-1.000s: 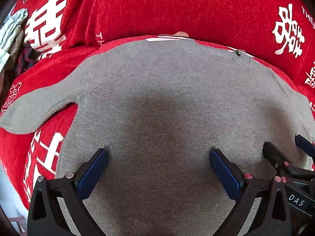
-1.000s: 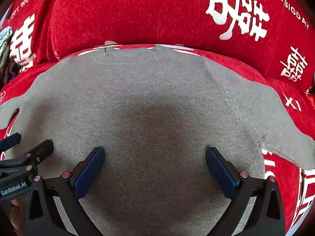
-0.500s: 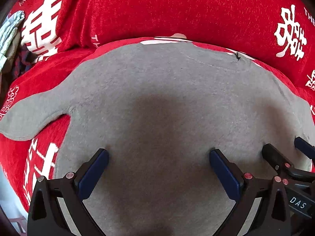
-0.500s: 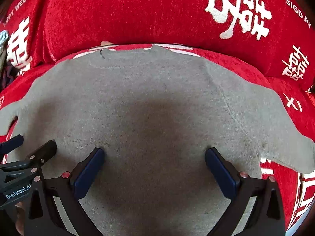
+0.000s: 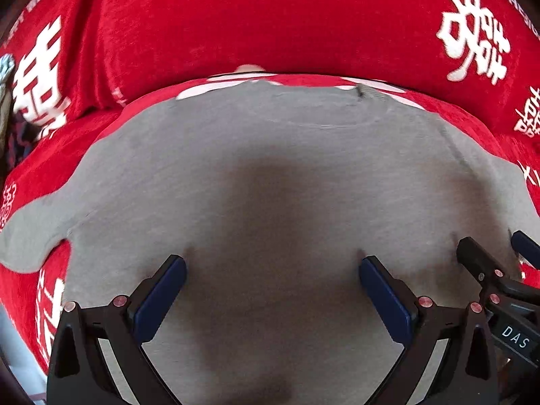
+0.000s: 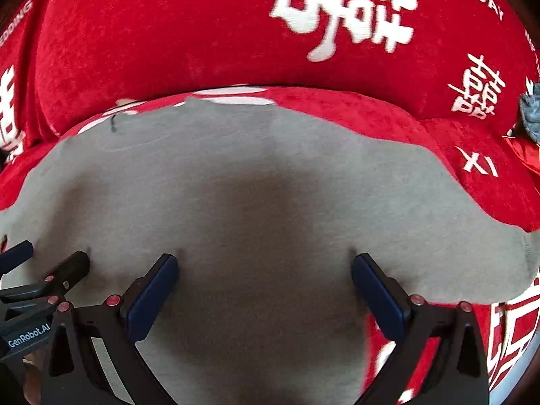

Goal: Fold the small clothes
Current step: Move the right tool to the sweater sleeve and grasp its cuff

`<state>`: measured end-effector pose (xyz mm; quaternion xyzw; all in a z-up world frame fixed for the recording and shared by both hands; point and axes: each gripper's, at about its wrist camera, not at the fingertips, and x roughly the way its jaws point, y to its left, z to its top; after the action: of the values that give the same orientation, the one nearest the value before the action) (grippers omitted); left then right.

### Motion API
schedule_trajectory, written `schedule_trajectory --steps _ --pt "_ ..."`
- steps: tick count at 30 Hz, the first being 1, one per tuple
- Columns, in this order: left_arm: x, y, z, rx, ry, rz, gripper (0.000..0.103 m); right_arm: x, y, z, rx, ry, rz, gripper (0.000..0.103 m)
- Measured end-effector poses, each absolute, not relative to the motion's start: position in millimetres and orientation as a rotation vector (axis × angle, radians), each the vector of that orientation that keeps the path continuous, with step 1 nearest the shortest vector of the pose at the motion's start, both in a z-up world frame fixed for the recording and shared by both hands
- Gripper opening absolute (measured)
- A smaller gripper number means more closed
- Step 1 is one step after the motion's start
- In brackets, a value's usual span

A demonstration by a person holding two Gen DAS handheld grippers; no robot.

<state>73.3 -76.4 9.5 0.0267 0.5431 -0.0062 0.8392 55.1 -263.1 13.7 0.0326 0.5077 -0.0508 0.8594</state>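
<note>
Left gripper spread wide, fingertips pressing grey sweater lying flat on red printed sofa cover. Right wrist view: right gripper likewise splayed, tips on sweater; left gripper beside it.
</note>
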Motion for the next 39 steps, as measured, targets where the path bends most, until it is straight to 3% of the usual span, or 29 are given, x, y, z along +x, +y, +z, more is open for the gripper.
schedule_trajectory --steps 18,36,39 --pt "83 -210 13 0.171 1.152 -0.114 0.103 38 -418 8 0.211 1.062 -0.280 0.103" --pt "76 -298 18 0.246 1.115 -0.195 0.103 -66 -582 25 0.330 0.944 -0.649 0.103" --pt "74 -307 18 0.263 1.109 -0.204 0.103 -65 -595 13 0.404 0.953 -0.612 0.096"
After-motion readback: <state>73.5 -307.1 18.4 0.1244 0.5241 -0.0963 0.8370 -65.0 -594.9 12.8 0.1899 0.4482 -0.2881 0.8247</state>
